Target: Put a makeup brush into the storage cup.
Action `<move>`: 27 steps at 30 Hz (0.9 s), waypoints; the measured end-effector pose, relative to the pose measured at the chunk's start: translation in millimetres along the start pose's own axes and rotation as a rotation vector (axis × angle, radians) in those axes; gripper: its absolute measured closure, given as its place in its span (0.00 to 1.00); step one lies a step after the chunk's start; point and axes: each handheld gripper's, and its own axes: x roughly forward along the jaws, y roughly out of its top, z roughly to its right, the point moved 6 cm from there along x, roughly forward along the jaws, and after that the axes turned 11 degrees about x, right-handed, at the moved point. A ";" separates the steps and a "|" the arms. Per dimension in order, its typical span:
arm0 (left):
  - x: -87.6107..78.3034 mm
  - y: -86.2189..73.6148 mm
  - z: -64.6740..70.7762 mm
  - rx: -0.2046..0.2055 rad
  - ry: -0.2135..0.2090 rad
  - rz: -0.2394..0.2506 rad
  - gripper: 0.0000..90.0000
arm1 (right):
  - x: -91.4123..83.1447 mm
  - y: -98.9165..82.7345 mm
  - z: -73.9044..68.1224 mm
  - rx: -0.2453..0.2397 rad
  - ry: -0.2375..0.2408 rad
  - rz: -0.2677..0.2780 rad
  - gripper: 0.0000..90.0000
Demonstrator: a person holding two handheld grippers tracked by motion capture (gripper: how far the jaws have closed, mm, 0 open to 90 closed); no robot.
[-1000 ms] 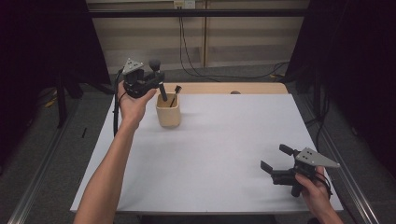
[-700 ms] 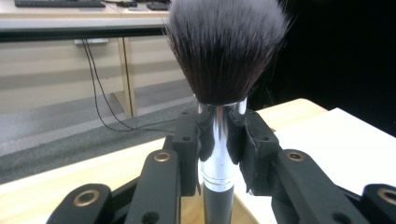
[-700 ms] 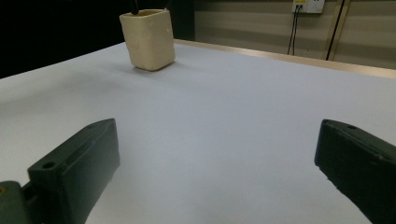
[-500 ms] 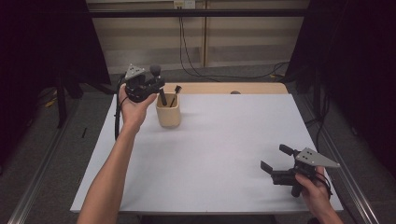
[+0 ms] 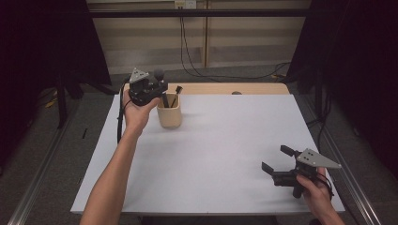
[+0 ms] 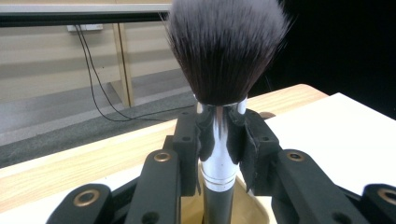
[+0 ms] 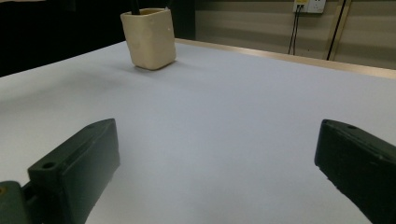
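Well short of the cup (image 5: 169,116) and off toward its right, at the near edge of the white surface (image 5: 220,154): right gripper (image 5: 276,164), jaws spread wide on nothing. Right above the cup: left gripper (image 5: 162,89) clamped on the silver ferrule of a makeup brush (image 6: 219,154), bristles up, handle reaching down into the cup. Alongside in the cup, leaning: a second brush (image 5: 176,93).

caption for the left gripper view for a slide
Left gripper clamps silver-ferruled, dark-bristled makeup brush above beige square cup.
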 end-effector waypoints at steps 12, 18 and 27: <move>2.1 -12.8 0.9 0.006 -0.006 -0.022 0.79 | 0.0 -0.8 0.1 -0.001 -0.001 -0.004 0.00; 5.0 -19.5 2.2 -0.003 -0.014 -0.029 0.79 | 0.1 -0.8 0.1 0.001 -0.002 -0.004 0.00; 8.2 -25.2 4.0 0.004 -0.021 -0.046 0.79 | 0.5 -1.2 0.1 0.001 -0.003 -0.005 0.00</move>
